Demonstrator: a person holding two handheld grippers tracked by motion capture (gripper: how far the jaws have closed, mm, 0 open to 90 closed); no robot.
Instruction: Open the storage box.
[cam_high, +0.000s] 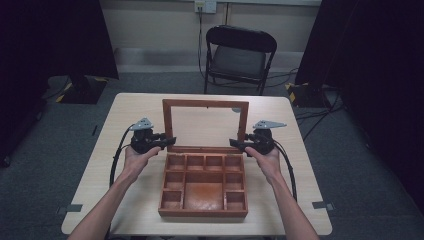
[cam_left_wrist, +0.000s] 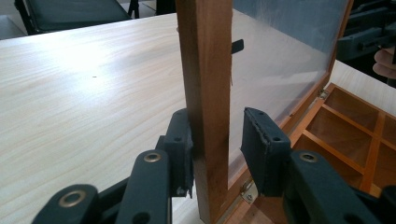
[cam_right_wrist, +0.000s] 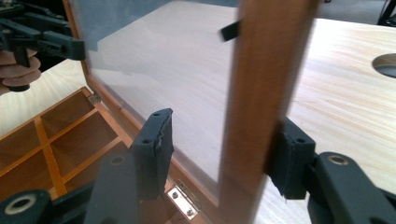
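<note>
Both tongs straddle the side rails of the raised lid (cam_high: 205, 103) of a wooden compartment box (cam_high: 204, 184). The left tongs (cam_high: 168, 142) stand apart, with the outer pad against the left rail (cam_left_wrist: 205, 93) and the inner pad clear of it. The right tongs (cam_high: 236, 144) are also apart, the right rail (cam_right_wrist: 264, 93) between the pads, seemingly touching the outer one.

Neither grip looks closed, so the glazed lid could tip on its hinges (cam_right_wrist: 182, 201) and drop shut onto the tray, or swing back toward the far edge of the counter (cam_high: 125, 165). Squeezing unevenly might twist the frame or strain the pane.

Resting at the counter's near-middle, the box has its long axis running from the near edge toward the far edge. The lid stands roughly upright along the box's far side, its inner face toward the person.
</note>
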